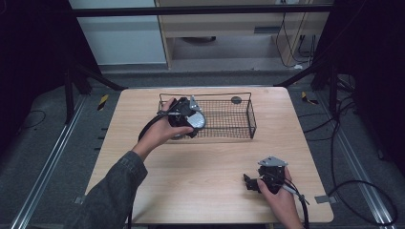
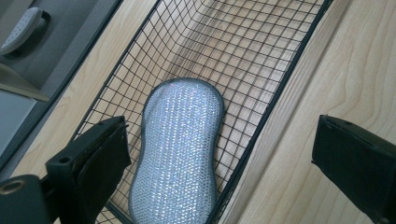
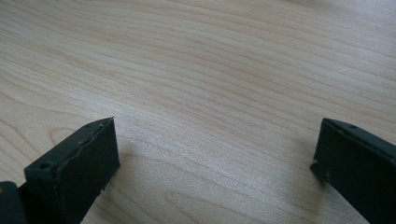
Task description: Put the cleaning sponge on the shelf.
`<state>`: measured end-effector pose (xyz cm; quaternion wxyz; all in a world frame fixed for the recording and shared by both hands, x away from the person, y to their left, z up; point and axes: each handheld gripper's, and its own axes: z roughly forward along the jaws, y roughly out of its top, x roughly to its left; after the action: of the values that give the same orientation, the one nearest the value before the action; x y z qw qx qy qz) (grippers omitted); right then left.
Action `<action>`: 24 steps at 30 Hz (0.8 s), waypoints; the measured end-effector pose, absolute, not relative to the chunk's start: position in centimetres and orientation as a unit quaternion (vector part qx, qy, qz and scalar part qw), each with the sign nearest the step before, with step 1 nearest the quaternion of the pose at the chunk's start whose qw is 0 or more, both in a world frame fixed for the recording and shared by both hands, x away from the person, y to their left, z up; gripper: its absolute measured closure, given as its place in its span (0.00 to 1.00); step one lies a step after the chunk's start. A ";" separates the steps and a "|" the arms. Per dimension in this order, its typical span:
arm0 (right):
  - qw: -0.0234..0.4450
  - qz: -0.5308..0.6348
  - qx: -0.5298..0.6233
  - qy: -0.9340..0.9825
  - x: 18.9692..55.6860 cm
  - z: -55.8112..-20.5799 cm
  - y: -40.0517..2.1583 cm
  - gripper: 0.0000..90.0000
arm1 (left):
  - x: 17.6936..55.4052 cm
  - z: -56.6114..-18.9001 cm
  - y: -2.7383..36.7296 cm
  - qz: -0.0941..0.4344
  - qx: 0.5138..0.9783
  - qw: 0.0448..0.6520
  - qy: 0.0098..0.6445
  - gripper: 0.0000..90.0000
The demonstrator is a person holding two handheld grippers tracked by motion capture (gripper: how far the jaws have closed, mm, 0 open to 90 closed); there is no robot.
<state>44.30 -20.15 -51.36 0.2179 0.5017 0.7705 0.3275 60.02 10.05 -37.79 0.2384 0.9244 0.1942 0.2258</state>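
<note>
Wooden bench (image 1: 191, 167) carries a black wire basket (image 1: 239, 117) near its far edge, roughly centred. A silver mesh scrubbing pad (image 2: 180, 149) lies flat on the basket floor at the basket's left end; in the left gripper view it sits between the jaws but lower, untouched by either. Left tongs (image 1: 191, 117), held by the person's left hand (image 1: 160, 131), hover over the basket's left end, jaws wide apart, gripping nothing; one jaw is over the basket, the other is past the basket's near rim, over bare bench. Right tongs (image 1: 248, 182), in the right hand (image 1: 282, 193), are low over the bench near the near right corner, well apart from the basket. Their jaws are spread wide too, with plain wood grain between them, nothing held.
</note>
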 end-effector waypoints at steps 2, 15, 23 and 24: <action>0.217 0.328 0.502 0.770 44.3 -51.4 -20.1 0.00 | 59.8 -37.8 10.0 0.225 0.924 0.241 0.195 0.04; 0.217 0.328 0.502 0.770 44.3 -51.4 -20.1 0.00 | 57.4 -37.7 9.3 0.235 0.919 0.251 0.195 0.04; 0.217 0.327 0.502 0.770 44.3 -51.3 -20.1 0.00 | 56.2 -37.7 8.8 0.240 0.915 0.256 0.200 0.04; 0.218 0.327 0.502 0.770 44.3 -51.3 -20.1 0.00 | 55.9 -37.9 8.7 0.238 0.915 0.257 0.202 0.04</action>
<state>44.29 -20.15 -51.35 0.2176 0.5022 0.7702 0.3273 55.91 8.74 -37.93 0.2566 0.9146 0.2022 0.2383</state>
